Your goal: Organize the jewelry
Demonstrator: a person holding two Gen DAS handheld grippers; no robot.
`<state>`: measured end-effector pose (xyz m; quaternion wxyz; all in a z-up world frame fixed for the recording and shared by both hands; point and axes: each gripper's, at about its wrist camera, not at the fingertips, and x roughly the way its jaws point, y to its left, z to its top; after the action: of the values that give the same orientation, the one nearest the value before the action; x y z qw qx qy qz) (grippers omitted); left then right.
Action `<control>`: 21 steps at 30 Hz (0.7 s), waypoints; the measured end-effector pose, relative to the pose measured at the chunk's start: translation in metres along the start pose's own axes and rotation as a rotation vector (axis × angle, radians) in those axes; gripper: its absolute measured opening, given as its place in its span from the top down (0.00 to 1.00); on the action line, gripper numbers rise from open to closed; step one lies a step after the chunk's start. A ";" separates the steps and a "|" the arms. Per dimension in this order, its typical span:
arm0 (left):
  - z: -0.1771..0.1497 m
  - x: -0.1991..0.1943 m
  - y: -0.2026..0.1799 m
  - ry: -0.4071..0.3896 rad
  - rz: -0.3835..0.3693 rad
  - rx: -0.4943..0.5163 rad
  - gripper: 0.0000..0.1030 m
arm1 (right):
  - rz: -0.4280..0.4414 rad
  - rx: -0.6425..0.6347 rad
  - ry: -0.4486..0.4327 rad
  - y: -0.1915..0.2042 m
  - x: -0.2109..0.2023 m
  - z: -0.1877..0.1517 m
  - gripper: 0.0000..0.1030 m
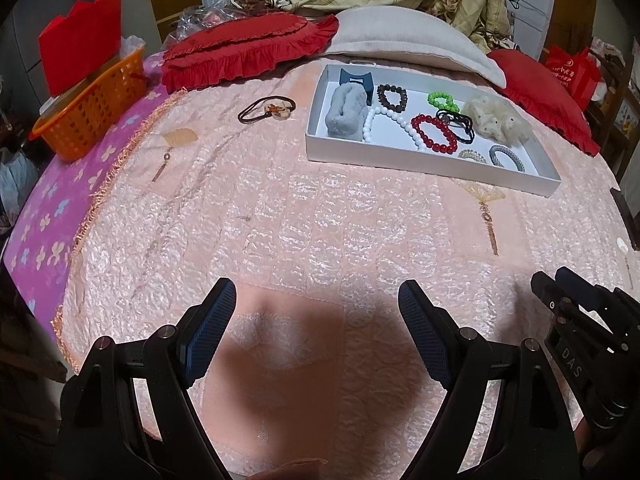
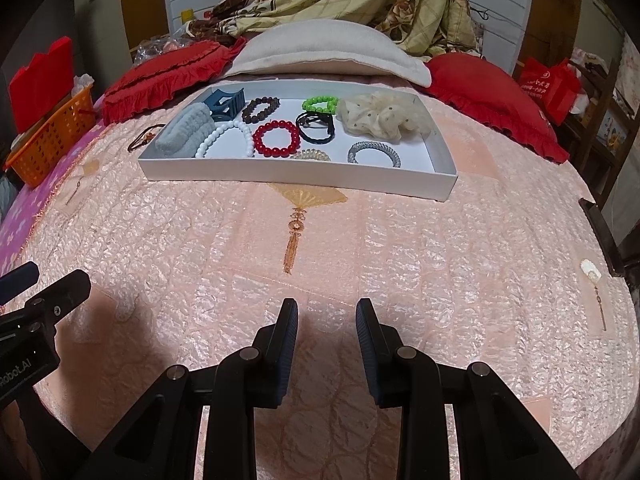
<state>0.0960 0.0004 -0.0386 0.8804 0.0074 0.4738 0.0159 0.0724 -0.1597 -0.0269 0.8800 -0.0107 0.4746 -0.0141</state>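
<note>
A white tray [image 1: 404, 159] [image 2: 304, 176] lies on the pink bedspread and holds several bead bracelets, hair ties, a cream scrunchie [image 2: 382, 118], a grey fuzzy band [image 2: 182, 134] and a blue claw clip [image 2: 224, 102]. A brown cord necklace with a pendant [image 1: 266, 109] lies on the bedspread left of the tray, partly hidden behind it in the right wrist view [image 2: 145, 136]. My left gripper [image 1: 316, 292] is open and empty, low over the near bedspread. My right gripper [image 2: 327, 308] is open and empty, also near the front; it shows at the left wrist view's right edge [image 1: 560, 284].
An orange basket [image 1: 92, 114] with a red box stands at the far left. Red cushions [image 1: 248, 50] and a grey pillow [image 2: 328, 52] line the back. A red bag [image 2: 548, 88] is at the right. A dark object [image 2: 604, 236] sits at the bed's right edge.
</note>
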 end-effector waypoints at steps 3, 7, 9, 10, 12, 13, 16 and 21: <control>0.000 0.002 0.000 0.002 0.003 0.000 0.19 | 0.001 0.003 0.007 0.000 0.003 0.000 0.72; 0.000 0.005 0.000 0.012 0.003 -0.001 0.19 | 0.001 0.004 0.011 -0.001 0.005 0.001 0.72; 0.000 0.007 0.000 0.018 0.003 0.001 0.19 | 0.003 0.005 0.011 -0.001 0.005 0.001 0.72; 0.000 0.008 0.000 0.021 0.003 0.001 0.19 | 0.003 0.005 0.011 -0.001 0.006 0.001 0.72; 0.000 0.010 -0.001 0.026 0.003 0.002 0.19 | 0.003 0.004 0.013 -0.001 0.007 0.002 0.72; 0.000 0.011 -0.001 0.028 0.002 0.002 0.19 | 0.003 0.003 0.015 -0.001 0.007 0.001 0.72; 0.000 0.012 -0.001 0.030 0.003 0.002 0.19 | 0.005 0.004 0.021 -0.001 0.010 0.001 0.72; 0.001 0.012 -0.001 0.030 0.006 -0.001 0.19 | 0.007 0.007 0.026 -0.003 0.012 0.001 0.72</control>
<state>0.1031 0.0000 -0.0482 0.8733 0.0080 0.4867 0.0191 0.0799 -0.1628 -0.0362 0.8737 -0.0058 0.4862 -0.0128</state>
